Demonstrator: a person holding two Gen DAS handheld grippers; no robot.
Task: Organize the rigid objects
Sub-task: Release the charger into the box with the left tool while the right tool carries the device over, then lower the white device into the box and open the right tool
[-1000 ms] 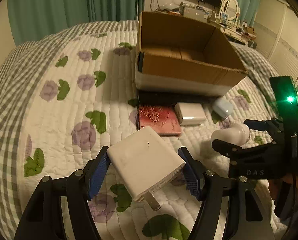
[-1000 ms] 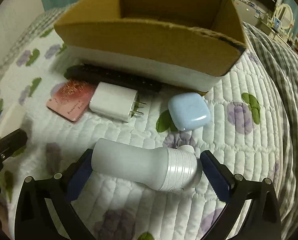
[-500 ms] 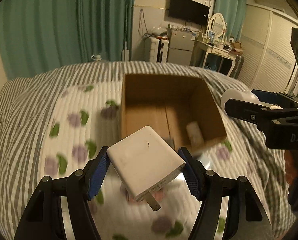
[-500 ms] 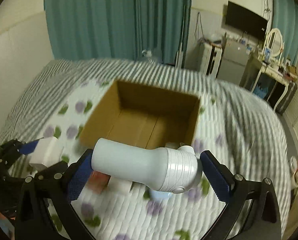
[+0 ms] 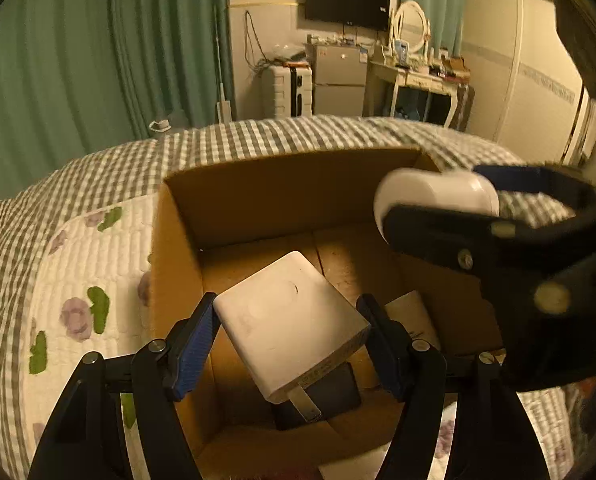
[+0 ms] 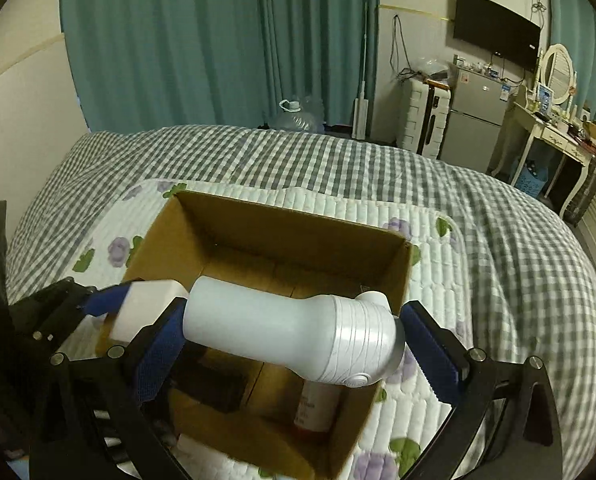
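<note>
Left claw (image 5: 288,334) grips one charger (image 5: 290,328); right claw (image 6: 294,340) grips one bottle (image 6: 294,334). Both hang over one box (image 6: 282,220) on the bed (image 6: 337,160).

Box (image 6: 258,220) open above — items (image 6: 218,390) inside.

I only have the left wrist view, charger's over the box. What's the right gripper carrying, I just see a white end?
Observer: The right gripper is shut on a white handheld device, a smooth handle with a ribbed round head.
Operator: Is it over the cardboard box too?
Observer: Yes, it hangs above the cardboard box, across the opening.
Operator: Anything lying under it?
Observer: A small bottle with a red base lies by the near right wall.
</note>
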